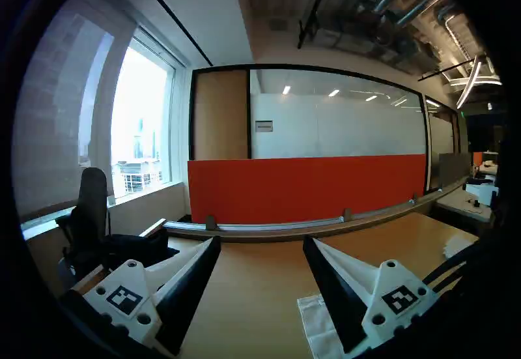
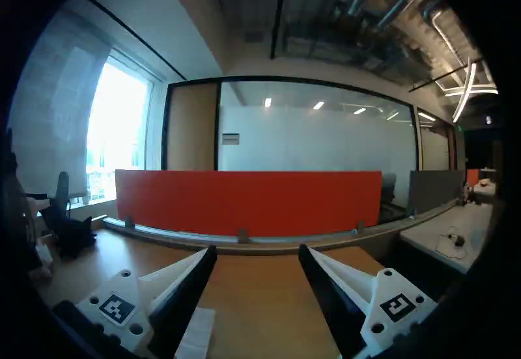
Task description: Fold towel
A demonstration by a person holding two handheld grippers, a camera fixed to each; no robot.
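Orange divider (image 1: 306, 189) behind wooden desk (image 1: 260, 287); office chair (image 1: 91, 219).

Both views low, toward orange divider (image 1: 306, 189)

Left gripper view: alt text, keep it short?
The left hand-held gripper hangs open over a wooden desk, with a white towel lying at lower right. An orange divider stands behind; a window and black chair are at left.

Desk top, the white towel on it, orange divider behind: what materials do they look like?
Desk: wood-look laminate or veneer, light tan, soft sheen.
Towel: thin white cloth, matte, faint weave texture.
Divider: probably a fabric-covered panel, flat matte orange, no glare.
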